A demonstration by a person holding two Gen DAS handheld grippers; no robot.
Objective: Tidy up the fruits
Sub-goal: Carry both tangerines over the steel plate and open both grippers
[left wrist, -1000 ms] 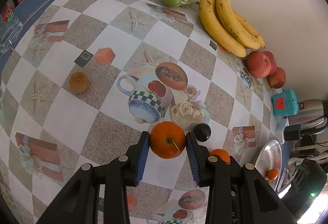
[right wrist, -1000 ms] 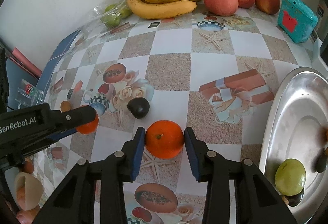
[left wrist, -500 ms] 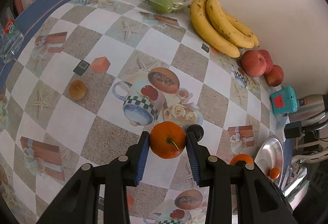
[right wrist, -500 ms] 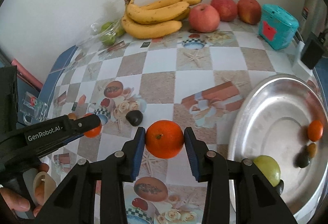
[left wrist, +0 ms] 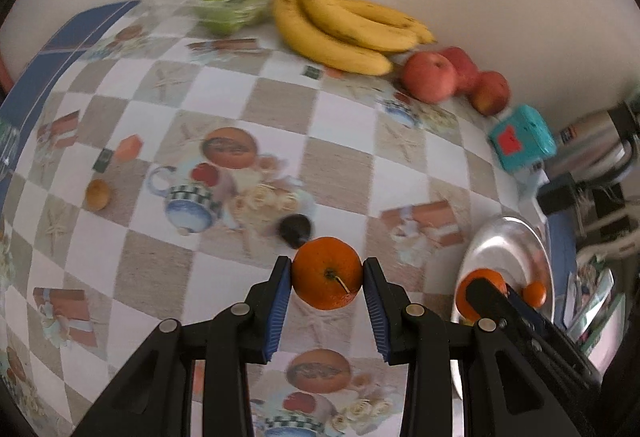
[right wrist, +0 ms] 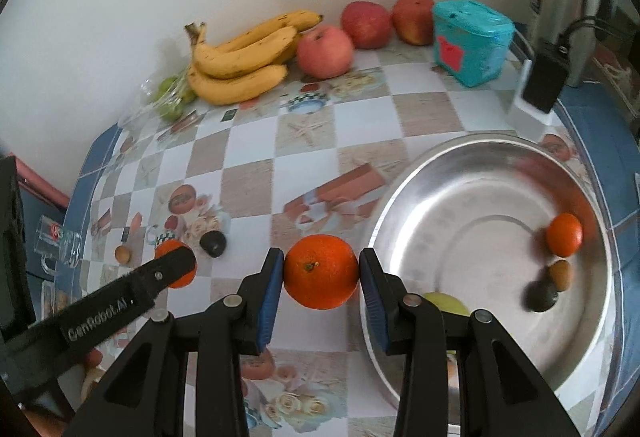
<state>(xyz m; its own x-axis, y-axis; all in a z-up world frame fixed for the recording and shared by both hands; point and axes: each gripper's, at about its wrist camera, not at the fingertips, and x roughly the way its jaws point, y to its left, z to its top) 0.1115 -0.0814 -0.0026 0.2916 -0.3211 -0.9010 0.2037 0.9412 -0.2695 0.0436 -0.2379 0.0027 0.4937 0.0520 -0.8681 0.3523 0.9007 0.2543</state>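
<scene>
Left wrist view: left gripper fingers clamp an orange above the bench, beside the steel bowl.
Right wrist view: right gripper fingers clamp a second orange at the bowl's near-left rim.

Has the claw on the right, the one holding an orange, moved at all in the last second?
Yes. The right gripper, shut on its orange, has travelled toward the metal bowl: the bowl fills far more of its view now, and the bananas look farther off.
</scene>
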